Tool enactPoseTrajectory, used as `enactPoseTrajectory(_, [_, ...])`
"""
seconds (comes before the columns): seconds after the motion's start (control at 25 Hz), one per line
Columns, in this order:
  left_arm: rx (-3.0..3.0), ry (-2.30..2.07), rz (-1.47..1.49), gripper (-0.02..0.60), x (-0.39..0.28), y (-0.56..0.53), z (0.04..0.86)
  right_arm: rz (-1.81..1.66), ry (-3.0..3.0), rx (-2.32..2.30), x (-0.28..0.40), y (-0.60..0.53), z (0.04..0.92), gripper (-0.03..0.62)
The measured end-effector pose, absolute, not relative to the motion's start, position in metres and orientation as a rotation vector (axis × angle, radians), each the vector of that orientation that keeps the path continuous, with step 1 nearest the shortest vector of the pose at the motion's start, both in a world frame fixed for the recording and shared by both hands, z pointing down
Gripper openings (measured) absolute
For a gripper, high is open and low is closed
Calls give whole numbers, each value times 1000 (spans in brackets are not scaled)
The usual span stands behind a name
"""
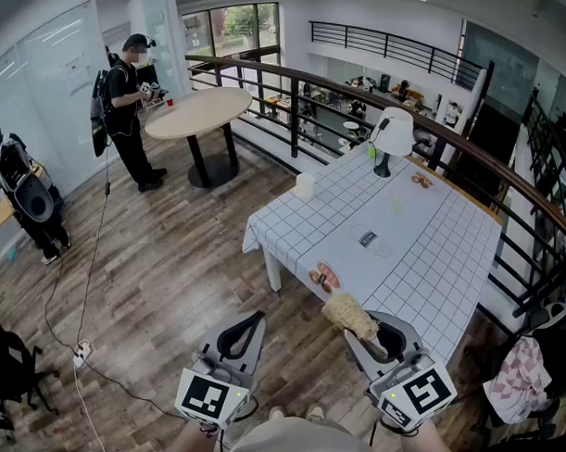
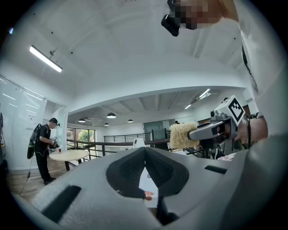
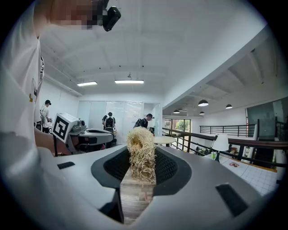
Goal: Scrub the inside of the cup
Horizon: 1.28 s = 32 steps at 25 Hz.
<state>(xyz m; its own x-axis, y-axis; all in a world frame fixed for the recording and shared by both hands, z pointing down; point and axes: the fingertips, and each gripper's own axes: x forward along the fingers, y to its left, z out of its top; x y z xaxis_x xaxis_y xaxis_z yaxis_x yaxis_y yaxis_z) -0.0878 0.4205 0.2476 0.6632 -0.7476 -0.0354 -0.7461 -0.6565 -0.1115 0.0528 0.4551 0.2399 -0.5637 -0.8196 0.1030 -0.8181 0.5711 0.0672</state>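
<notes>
We are holding the left gripper (image 2: pixel 145 152) with its jaws pressed together, and nothing is sitting between them. The right gripper (image 3: pixel 142 167) is pinching the wooden handle of a brush (image 3: pixel 141 148), whose fibre head is sticking out forward. The cup (image 1: pixel 305 185) is standing upright near the far left edge of the bench (image 1: pixel 430 263), well apart from both grippers.

Upright white cup (image 1: pixel 305 186), fibrous wooden-handled brush (image 1: pixel 351 315)
</notes>
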Motion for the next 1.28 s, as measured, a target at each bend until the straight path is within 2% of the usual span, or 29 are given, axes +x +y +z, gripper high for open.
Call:
enactPoseTrajectory(0.24, [-2756,1288,-91,14,-91,417,248,-10,-2686,1391,47,447,240,137])
enactPoseTrajectory(0.8, [-2692,1328,-16,14,-76,401,239,-69,-2683,1498,70,419,238,141])
enactPoseTrajectory(1.28, [-2687,1385,-20,14,-28,398,246,-55,-2733,1443,117,414,242,141])
